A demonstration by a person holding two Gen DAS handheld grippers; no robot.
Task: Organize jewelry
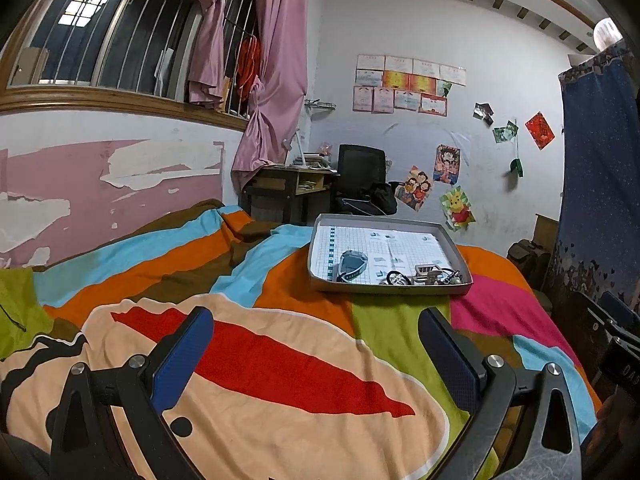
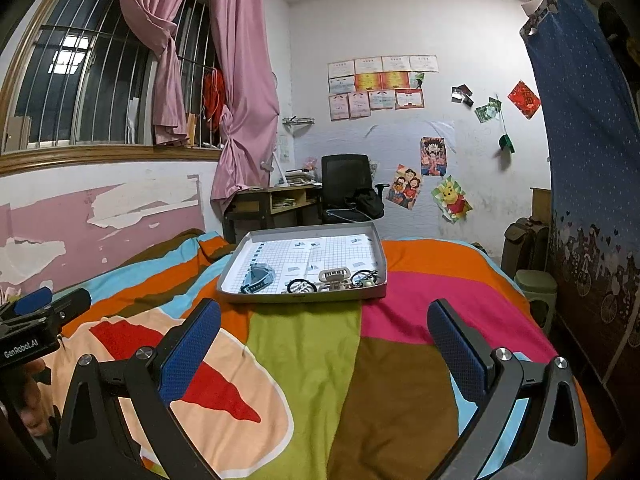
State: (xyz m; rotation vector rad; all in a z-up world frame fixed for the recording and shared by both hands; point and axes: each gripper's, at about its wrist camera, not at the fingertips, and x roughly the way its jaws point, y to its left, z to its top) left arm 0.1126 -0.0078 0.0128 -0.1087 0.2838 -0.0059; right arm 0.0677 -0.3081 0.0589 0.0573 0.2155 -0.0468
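A grey shallow tray [image 1: 390,287] [image 2: 300,299] lined with grid paper lies on the bed ahead. In it lie a grey watch [image 1: 352,264] [image 2: 258,278], a black hair tie with a charm [image 1: 396,278] [image 2: 301,286], a beige hair clip [image 1: 428,272] [image 2: 335,276] and a dark bracelet [image 1: 452,276] [image 2: 365,278]. My left gripper [image 1: 316,320] is open and empty, hovering over the bedspread short of the tray. My right gripper [image 2: 324,314] is open and empty, just short of the tray's near edge.
The bed has a colourful striped bedspread [image 1: 280,340] [image 2: 312,360]. The left gripper's body [image 2: 36,320] shows at the left of the right wrist view. A desk [image 2: 276,200] and black chair [image 2: 346,184] stand beyond the bed. A blue curtain [image 2: 588,160] hangs on the right.
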